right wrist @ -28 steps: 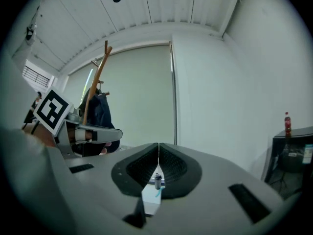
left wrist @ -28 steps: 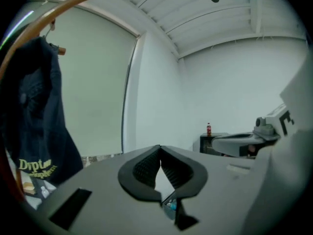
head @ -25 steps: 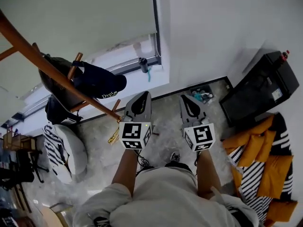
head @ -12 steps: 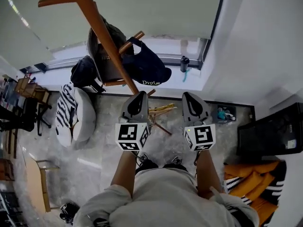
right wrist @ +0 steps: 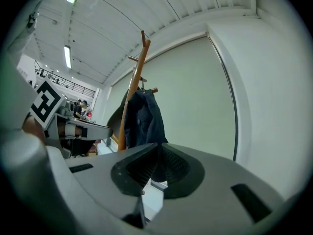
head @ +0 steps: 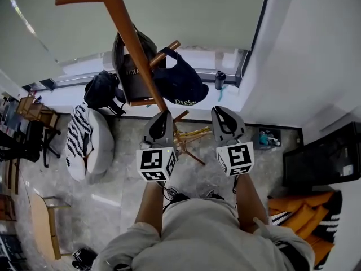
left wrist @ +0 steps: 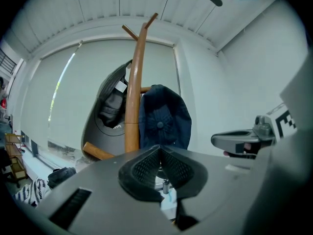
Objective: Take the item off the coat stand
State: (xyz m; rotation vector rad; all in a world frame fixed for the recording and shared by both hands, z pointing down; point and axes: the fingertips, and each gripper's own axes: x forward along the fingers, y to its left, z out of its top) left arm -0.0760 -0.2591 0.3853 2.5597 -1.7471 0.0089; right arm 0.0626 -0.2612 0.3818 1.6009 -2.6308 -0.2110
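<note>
You hold both grippers out ahead of your torso, bare forearms roughly parallel, tips aimed at the coat stand [head: 132,44]. The left gripper [head: 164,117] is clenched on nothing, its pads meeting in a single seam. The right gripper [head: 219,113], at its three o'clock, is likewise clamped together and empty.

The navy cap [head: 180,83] hangs from a peg of the wooden stand, near twelve o'clock of the left gripper and eleven o'clock of the right, clear of both. A dark bag [head: 127,66] hangs on the pole's other side, at about eleven o'clock of the left gripper.

Below you lies a pale marbled floor [head: 113,179]. A white cushion [head: 93,145] draped with striped cloth sits at nine o'clock, and a black backpack [head: 101,89] rests at ten. A drawn blind [head: 186,10] fills twelve o'clock. A black case [head: 321,162] stands by the white wall at three o'clock, with an orange garment [head: 299,205] at four.
</note>
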